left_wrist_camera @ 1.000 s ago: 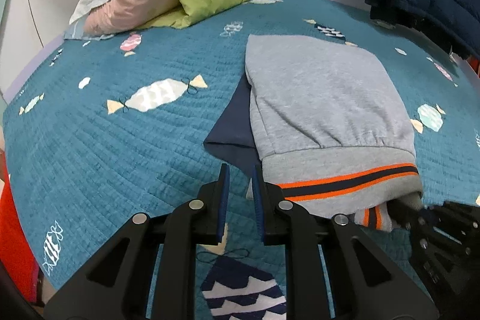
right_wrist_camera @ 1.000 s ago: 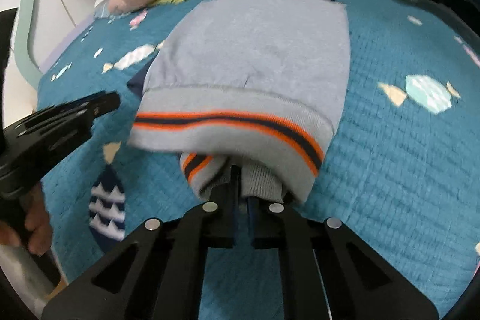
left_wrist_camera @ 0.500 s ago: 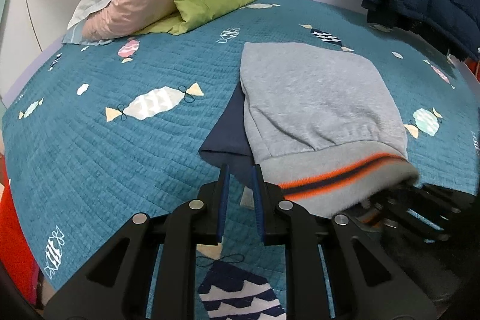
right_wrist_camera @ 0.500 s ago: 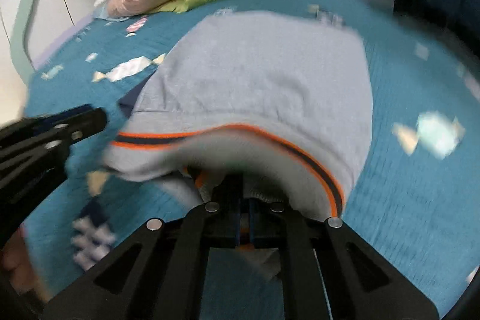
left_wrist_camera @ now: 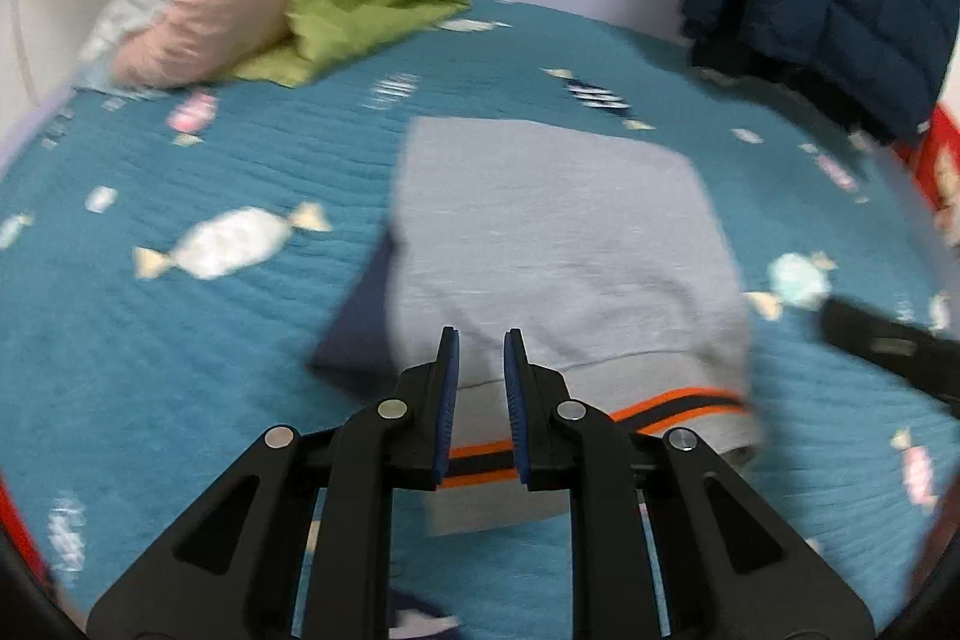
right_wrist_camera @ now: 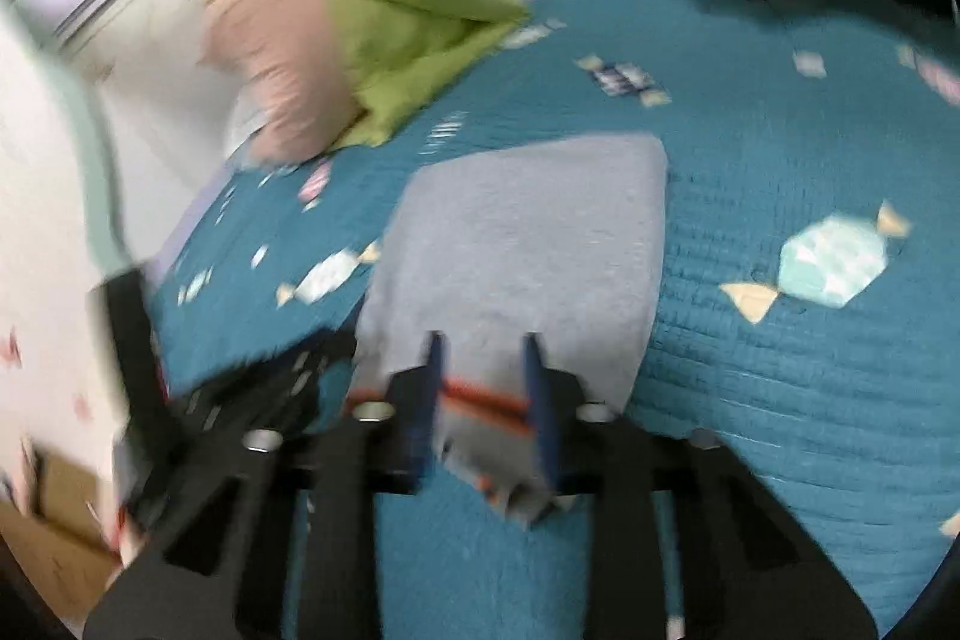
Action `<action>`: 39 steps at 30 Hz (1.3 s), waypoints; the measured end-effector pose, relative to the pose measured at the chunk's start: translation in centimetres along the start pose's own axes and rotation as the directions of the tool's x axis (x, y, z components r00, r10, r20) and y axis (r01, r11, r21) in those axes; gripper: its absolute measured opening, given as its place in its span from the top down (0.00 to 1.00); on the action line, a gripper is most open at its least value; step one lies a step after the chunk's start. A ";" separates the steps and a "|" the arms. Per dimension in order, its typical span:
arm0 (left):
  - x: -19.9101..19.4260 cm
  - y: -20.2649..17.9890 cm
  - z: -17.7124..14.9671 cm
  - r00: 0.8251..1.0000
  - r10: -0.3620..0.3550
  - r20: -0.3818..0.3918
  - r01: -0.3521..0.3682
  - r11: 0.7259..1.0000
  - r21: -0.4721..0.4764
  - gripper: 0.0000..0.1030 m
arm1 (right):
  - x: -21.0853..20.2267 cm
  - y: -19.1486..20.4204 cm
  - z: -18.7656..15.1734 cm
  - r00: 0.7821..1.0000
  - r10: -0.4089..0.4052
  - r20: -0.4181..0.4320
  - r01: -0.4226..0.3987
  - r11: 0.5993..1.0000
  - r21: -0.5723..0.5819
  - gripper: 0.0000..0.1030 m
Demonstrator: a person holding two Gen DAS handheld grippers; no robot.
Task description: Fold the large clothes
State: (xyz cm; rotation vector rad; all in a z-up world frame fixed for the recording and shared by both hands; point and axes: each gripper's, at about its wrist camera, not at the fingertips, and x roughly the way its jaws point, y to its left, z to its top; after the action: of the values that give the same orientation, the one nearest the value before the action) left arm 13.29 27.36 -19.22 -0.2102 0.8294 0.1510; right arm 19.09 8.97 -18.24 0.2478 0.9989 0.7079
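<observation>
Looking, left wrist view: grey sweatshirt point(left_wrist_camera: 558, 244) lies folded compact on teal quilt point(left_wrist_camera: 180, 352); left gripper point(left_wrist_camera: 481, 382) slightly apart, empty.
Right wrist view: right gripper point(right_wrist_camera: 483, 388) just opening, striped hem point(right_wrist_camera: 486, 397) loose between jaws.
Left: probably final tidying.

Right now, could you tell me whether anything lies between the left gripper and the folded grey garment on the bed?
Nothing visible does. The left gripper hangs just above the grey garment's striped hem with bare air between, its fingers slightly apart and empty. The right gripper is off to the side.
</observation>
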 end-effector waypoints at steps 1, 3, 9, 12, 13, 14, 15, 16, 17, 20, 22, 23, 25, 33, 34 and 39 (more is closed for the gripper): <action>1.1 0.0 -0.1 0.999 -0.023 -0.041 0.023 1.000 -0.008 0.84 | 1.8 0.0 -0.8 0.999 -0.001 -0.054 0.001 1.000 0.007 0.91; 3.5 0.4 -1.1 0.988 -0.002 -0.157 -0.002 1.000 -0.028 0.85 | 4.4 -0.4 -3.3 0.989 -0.002 -0.149 0.007 1.000 0.030 0.92; 3.0 2.5 -2.8 0.986 0.041 -0.163 -0.047 0.998 -0.036 0.85 | 3.0 1.0 -5.9 0.986 -0.067 -0.153 0.061 0.997 -0.041 0.98; 4.1 2.8 -3.3 0.982 0.092 -0.166 -0.095 0.995 -0.012 0.85 | 4.6 0.9 -6.2 0.985 -0.108 -0.135 0.095 0.991 -0.097 0.98; 4.2 2.8 -3.3 0.982 0.091 -0.163 -0.096 0.995 -0.018 0.85 | 4.7 0.6 -5.9 0.986 -0.099 -0.136 0.090 0.994 -0.069 0.99; 3.8 2.6 -3.2 0.983 0.096 -0.156 -0.100 0.995 -0.014 0.85 | 4.5 0.7 -5.8 0.986 -0.094 -0.140 0.088 0.995 -0.054 0.99; 3.2 2.7 -3.1 0.985 0.095 -0.147 -0.098 0.995 -0.016 0.85 | 4.1 0.7 -5.7 0.985 -0.095 -0.142 0.088 0.995 -0.053 0.99; 2.6 2.6 -2.9 0.986 0.097 -0.134 -0.100 0.995 -0.017 0.84 | 3.4 1.0 -5.4 0.986 -0.095 -0.137 0.088 0.995 -0.055 0.98; 2.2 2.4 -2.9 0.986 0.107 -0.131 -0.108 0.994 -0.004 0.84 | 2.9 1.1 -5.3 0.987 -0.093 -0.129 0.087 0.995 -0.054 0.98; 0.8 1.3 -2.7 0.985 0.140 -0.105 -0.136 0.990 0.047 0.84 | 1.0 1.5 -4.8 0.993 -0.077 -0.087 0.073 0.996 -0.054 0.92; -0.3 0.6 -2.6 0.985 0.145 -0.092 -0.140 0.988 0.059 0.83 | -0.6 1.5 -4.6 0.993 -0.090 -0.073 0.087 0.995 -0.042 0.89; -0.7 0.2 -2.5 0.985 0.147 -0.088 -0.142 0.988 0.060 0.77 | -1.2 1.4 -4.6 0.994 -0.087 -0.067 0.086 0.996 -0.029 0.85; -2.3 -0.8 -2.3 0.984 0.165 -0.063 -0.162 0.985 0.055 0.46 | -3.4 1.4 -4.8 0.991 -0.132 -0.017 0.131 0.991 -0.024 0.41; -9.7 -6.4 -2.1 0.990 0.131 0.044 -0.134 0.988 0.073 0.14 | -13.3 0.6 -6.3 0.922 -0.364 0.133 0.364 0.931 0.020 0.15; -10.5 -7.1 -2.1 0.992 0.114 0.049 -0.117 0.991 0.071 0.11 | -15.2 0.3 -6.4 0.916 -0.368 0.158 0.365 0.930 0.050 0.15; -14.6 -11.8 -2.3 0.995 0.076 0.061 -0.083 0.988 0.129 0.10 | -20.5 0.2 -6.7 0.872 -0.431 0.231 0.423 0.902 0.084 0.10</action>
State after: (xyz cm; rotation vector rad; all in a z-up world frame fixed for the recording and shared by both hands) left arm 4.45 14.64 -8.40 -0.0488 0.7895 0.1758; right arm 6.36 -4.98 -7.78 0.1277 0.7891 0.2475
